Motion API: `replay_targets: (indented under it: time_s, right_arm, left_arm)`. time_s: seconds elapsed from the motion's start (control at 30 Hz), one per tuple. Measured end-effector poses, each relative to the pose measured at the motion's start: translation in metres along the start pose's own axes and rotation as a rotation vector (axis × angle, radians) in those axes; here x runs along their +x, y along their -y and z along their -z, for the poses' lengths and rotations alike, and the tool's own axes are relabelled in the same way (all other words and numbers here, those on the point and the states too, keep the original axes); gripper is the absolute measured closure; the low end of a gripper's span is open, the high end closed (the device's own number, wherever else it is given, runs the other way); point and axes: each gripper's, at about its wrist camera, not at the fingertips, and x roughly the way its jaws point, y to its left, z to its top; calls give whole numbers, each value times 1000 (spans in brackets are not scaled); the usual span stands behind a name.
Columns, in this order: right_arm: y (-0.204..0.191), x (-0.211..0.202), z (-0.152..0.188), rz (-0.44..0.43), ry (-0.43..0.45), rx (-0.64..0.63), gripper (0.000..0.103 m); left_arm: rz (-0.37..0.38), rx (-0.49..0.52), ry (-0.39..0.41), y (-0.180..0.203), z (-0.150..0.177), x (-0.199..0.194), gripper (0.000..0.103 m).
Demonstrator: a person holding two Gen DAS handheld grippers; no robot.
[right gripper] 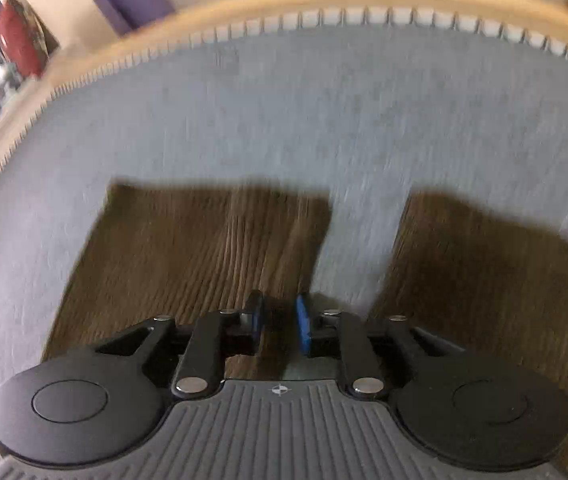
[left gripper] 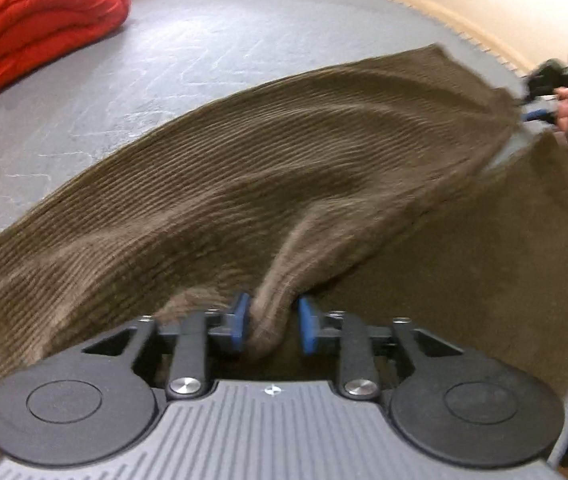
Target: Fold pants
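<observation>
The brown corduroy pants (left gripper: 284,168) lie spread on the grey bed (left gripper: 164,60), and one leg is lifted above the other. The left claw (left gripper: 272,326) pinches a bunched ridge of that leg's cloth between its blue pads. The right claw (right gripper: 280,322) grips the same leg's inner edge, close to the gap between the two legs. A red quilt (left gripper: 32,20) sits at the bed's far corner. The step looks like the lengthwise fold; next, both claws should carry the raised leg across onto the flat one, edges matched
</observation>
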Motion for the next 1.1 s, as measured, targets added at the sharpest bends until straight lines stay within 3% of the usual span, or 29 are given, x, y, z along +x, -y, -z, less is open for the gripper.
replay_targets:
  time_s: [0.07,0.1,0.17,0.27,0.33,0.37,0.43,0.5,0.6,0.67,0.73,0.8,0.9,1.07,1.1]
  right_arm:
    - [6,13,-4,-64,-61,-15,59]
    - [9,21,-5,-94,-107,-29,59]
    - [18,25,-7,-119,-97,-45,64]
    - [18,27,-11,-139,-85,-80,65]
    - [16,31,-12,-151,-73,-113,87]
    - [14,32,-14,-133,-23,-109,94]
    - [14,28,-13,-91,29,-102,96]
    - [20,14,-10,-20,84,-17,97]
    - [14,20,-3,45,60,-44,93]
    - [10,14,-5,92,91,-66,82]
    - [8,-1,-10,128,147,-31,79]
    - [4,-24,-15,149,225,-3,76]
    - [-9,-58,-17,57,283,-25,75]
    - [-36,-134,-2,-173,335,-147,75]
    - [-43,-149,4,-218,336,-192,75]
  left_arm:
    - [28,-3,30,-3,8,-18,62]
    - [40,-21,32,-7,11,-26,62]
    - [55,-58,31,-19,14,-46,61]
    - [-6,-78,48,-46,22,-82,59]
    - [-66,-129,63,-73,28,-104,59]
    - [-100,-167,73,-90,32,-114,59]
    - [-182,-247,97,-125,40,-129,59]
    - [-264,-385,111,-166,53,-137,56]
    - [-336,-618,73,-223,74,-130,56]
    - [-329,-770,59,-252,85,-124,49]
    - [-337,-802,61,-270,88,-117,36]
    - [-336,-845,37,-285,93,-104,36]
    - [-269,-874,-8,-298,98,-83,35]
    - [-227,-793,-29,-298,94,-62,36]
    - [-229,-774,-34,-298,93,-61,51]
